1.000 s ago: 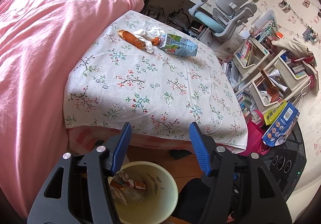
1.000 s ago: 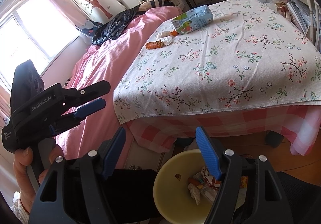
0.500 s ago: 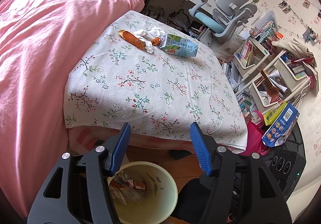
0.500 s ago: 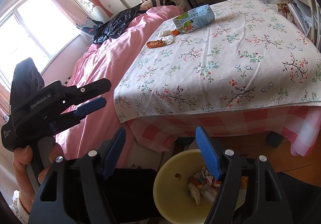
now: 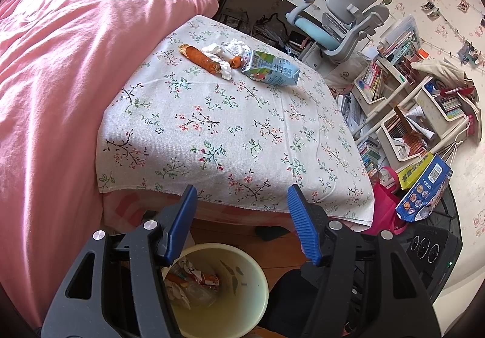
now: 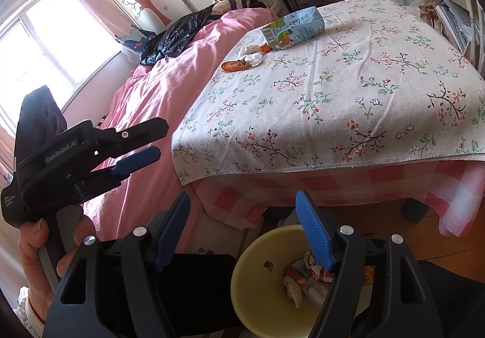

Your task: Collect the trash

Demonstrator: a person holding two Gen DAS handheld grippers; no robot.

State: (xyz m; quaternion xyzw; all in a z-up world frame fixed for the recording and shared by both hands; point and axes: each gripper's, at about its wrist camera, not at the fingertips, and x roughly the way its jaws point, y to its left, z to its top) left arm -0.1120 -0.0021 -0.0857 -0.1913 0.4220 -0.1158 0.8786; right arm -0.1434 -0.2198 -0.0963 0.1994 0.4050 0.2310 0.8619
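— Left gripper (image 5: 241,221), right gripper (image 6: 242,227)?
— Both spread apart, holding nothing, above the trash bin (image 5: 248,274).
— Trash?
— Milk carton (image 5: 269,68), orange wrapper (image 5: 200,59), tissues (image 5: 233,47) at far end of floral cloth (image 5: 230,132).

The left wrist camera is looking forward between its own gripper's (image 5: 241,225) spread fingers from above the near edge of a table under a flowered cloth (image 5: 230,132), facing down its length toward the desk chair (image 5: 345,22), with the pink bed (image 5: 60,65) running along its left. The right wrist camera is sitting lower and further right, facing across the same cloth (image 6: 348,95) toward the window (image 6: 39,44), and is catching the left gripper (image 6: 142,141) from the side. Both views are sharing the tabletop, the far-off milk carton (image 5: 269,68) (image 6: 292,28) and the yellow bin (image 5: 254,307) (image 6: 257,271) close below.
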